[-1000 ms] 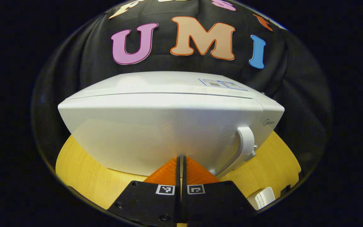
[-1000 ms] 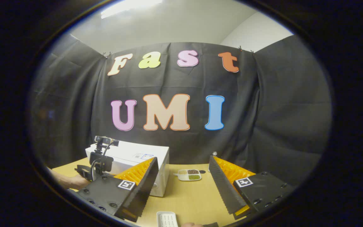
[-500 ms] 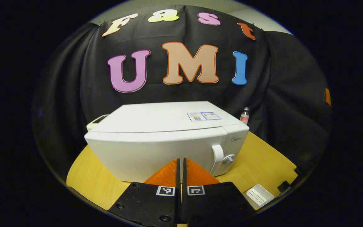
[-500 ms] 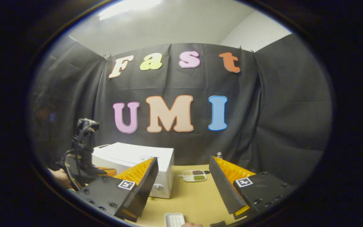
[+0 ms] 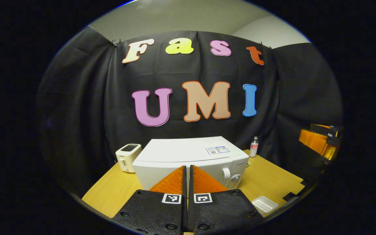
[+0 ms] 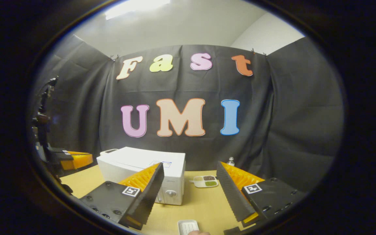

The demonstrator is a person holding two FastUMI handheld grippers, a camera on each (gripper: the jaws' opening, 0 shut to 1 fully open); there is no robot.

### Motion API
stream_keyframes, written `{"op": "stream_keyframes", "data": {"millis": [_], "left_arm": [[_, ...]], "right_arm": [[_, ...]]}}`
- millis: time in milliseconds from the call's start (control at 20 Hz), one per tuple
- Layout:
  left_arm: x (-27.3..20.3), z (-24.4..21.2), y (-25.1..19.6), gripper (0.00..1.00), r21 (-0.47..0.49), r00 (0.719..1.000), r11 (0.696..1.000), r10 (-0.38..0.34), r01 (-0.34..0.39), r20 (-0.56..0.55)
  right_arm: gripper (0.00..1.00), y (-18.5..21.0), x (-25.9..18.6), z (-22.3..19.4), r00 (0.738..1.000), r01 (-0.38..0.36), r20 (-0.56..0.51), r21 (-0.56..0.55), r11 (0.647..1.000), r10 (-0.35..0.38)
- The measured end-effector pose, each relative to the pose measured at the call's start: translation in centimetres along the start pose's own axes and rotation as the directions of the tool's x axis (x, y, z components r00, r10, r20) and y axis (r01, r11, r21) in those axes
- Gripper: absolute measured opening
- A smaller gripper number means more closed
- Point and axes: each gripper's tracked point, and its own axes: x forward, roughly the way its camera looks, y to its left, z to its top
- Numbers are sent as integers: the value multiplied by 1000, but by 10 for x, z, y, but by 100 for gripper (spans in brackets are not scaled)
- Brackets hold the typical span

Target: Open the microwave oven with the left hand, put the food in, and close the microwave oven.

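Microwave [image 5: 191, 156] door shut, near the bench's [image 5: 273, 178] back edge. Left gripper [image 5: 187, 176] jaws pressed together, empty; right gripper [image 6: 188, 182] jaws wide, empty.

White microwave [image 5: 188, 156], cream toaster [image 5: 127, 157], yellow wood table [image 5: 273, 179], orange/blk gripper [image 5: 187, 182].

In the left gripper view, the microwave oven [image 5: 191, 160] stands on the table [image 5: 273, 182], with a toaster [image 5: 127, 157] just to its left and a small bottle [image 5: 254, 147] behind its right corner. A ribbed tray [image 5: 264, 204] lies near the table's front edge. In the right gripper view, a divided food dish [image 6: 205, 181] lies right of the microwave oven.
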Motion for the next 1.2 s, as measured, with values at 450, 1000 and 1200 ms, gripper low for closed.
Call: {"op": "stream_keyframes", "data": {"millis": [450,1000,1200], "left_arm": [[-33,19,-8,95,78,995,997,-30,23,92],[-44,11,-14,94,72,996,996,-53,48,65],[-46,16,-14,95,76,996,996,-52,46,71]], "right_arm": [[90,15,-12,8,1000,7,18,0,1000,-7],[90,7,-28,8,999,43,26,-4,999,-43],[90,4,-31,7,999,47,24,-5,999,-47]]}}
